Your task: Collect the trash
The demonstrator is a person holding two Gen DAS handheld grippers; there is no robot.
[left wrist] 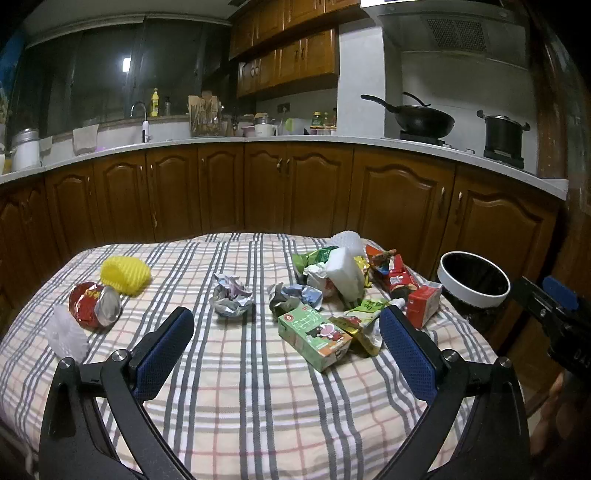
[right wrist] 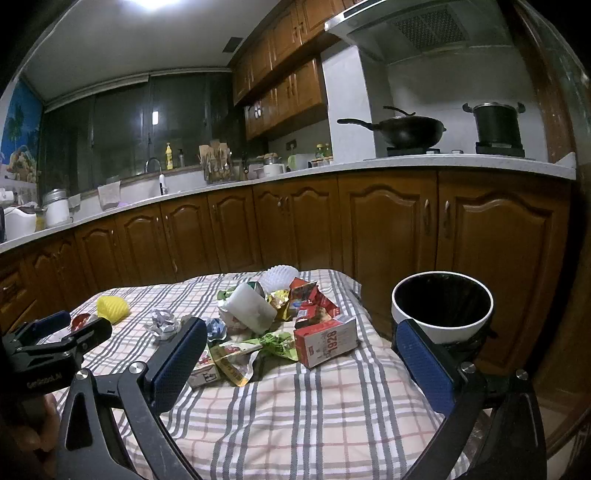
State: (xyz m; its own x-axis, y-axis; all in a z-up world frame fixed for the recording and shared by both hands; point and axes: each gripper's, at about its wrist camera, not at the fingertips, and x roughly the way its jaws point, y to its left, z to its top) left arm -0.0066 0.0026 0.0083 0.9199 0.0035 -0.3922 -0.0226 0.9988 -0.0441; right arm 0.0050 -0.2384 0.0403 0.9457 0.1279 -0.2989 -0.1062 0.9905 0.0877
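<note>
Both grippers, left [left wrist: 286, 332] and right [right wrist: 299, 350], gape empty; trash [left wrist: 332, 288] litters the table [left wrist: 258, 398], none visibly in the bin [right wrist: 441, 325] off its right edge.

Pretty dim in my kitchen, everything has a greenish cast. The only real light is the ceiling lamp [right wrist: 157, 3], blown out white at the top of my right view and mirrored in the dark window [left wrist: 125, 66]. Fisheye bends the countertop [left wrist: 295, 142], corners go black.

Table under plaid cloth [left wrist: 258, 387]. Wrapper pile [left wrist: 343, 273] and green carton [left wrist: 314, 334] near right edge. Yellow foam net [left wrist: 125, 275], red wrapper [left wrist: 92, 304] near left edge.
</note>
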